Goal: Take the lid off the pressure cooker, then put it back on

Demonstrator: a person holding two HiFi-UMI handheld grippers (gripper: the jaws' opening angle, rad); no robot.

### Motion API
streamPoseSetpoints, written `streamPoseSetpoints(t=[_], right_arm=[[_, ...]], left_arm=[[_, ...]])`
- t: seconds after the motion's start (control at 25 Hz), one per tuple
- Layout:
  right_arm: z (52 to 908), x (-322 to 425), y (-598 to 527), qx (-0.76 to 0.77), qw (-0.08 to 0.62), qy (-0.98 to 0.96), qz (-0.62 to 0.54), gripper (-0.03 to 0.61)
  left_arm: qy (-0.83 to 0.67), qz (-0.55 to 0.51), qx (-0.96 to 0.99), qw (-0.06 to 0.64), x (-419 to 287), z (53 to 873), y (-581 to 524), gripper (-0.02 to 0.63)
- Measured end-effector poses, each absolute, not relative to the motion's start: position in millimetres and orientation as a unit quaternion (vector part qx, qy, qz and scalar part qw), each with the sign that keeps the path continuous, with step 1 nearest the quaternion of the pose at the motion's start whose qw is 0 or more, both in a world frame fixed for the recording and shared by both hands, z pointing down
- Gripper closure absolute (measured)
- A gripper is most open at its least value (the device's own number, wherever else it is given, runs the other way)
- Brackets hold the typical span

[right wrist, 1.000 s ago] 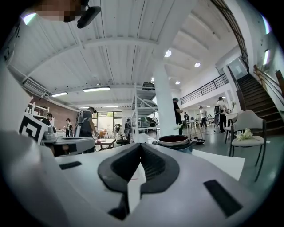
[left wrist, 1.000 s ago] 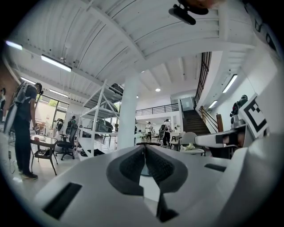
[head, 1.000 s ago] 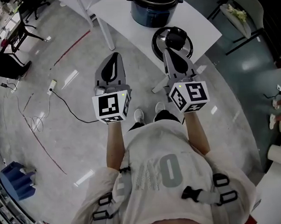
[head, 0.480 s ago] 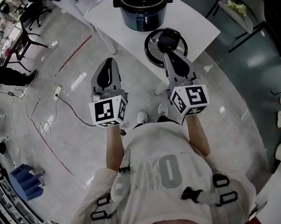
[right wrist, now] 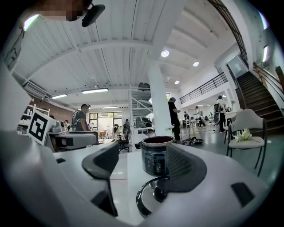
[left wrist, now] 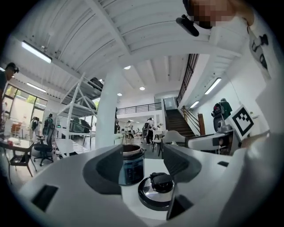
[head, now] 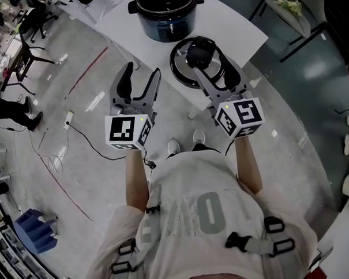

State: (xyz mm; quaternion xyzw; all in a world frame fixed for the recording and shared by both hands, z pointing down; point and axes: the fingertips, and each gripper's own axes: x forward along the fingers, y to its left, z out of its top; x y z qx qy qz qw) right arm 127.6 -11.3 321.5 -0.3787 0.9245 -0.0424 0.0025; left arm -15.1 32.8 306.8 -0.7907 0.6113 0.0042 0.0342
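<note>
The dark blue pressure cooker pot (head: pixel 166 15) stands lidless at the far side of the white table (head: pixel 239 32). Its round lid (head: pixel 187 69) with a black knob (head: pixel 200 50) lies flat on the table, nearer to me. My right gripper (head: pixel 215 68) hovers over the lid's near edge, jaws opening, nothing between them. My left gripper (head: pixel 138 80) is left of the lid, off the table's near corner, jaws also opening and empty. The left gripper (left wrist: pixel 142 165) view shows the pot (left wrist: pixel 132 165) and lid (left wrist: pixel 157 195) ahead. In the right gripper (right wrist: pixel 142 167) view the pot (right wrist: pixel 154 159) stands behind the lid (right wrist: pixel 146 199).
A chair (head: pixel 293 9) stands right of the table. A power strip with a cable (head: pixel 69 117) lies on the floor to the left, near a person's legs (head: pixel 11 108). A blue bin (head: pixel 31 229) sits at the lower left. Table legs (head: pixel 193 113) reach down by my feet.
Both grippers moved forward toward the table, and their jaws went from shut to open. The right one now reaches over the lid's near edge.
</note>
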Motion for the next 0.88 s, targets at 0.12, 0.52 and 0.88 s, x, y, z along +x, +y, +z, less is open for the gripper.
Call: streamPoseSetpoints(t=[0.12,0.52,0.88], right_arm=[[329.0,137.5,-25.9,-0.379,-0.020,0.925,-0.034,0.245],[372.2,164.3,-70.4,-0.322,-0.093,0.942,-0.015,0.236],[441.7,154.0,-101.6,-0.261,-0.156,0.953,-0.014,0.249]], left_arm=[[0.595,-0.054,-0.800,0.056,7.0,318.1,8.9,0.341],[0.517,-0.162,-0.839,0.058,77.2,381.2,-54.8,0.290],[0.470,-0.205,-0.859,-0.012,84.0,460.8,-109.1,0.284]])
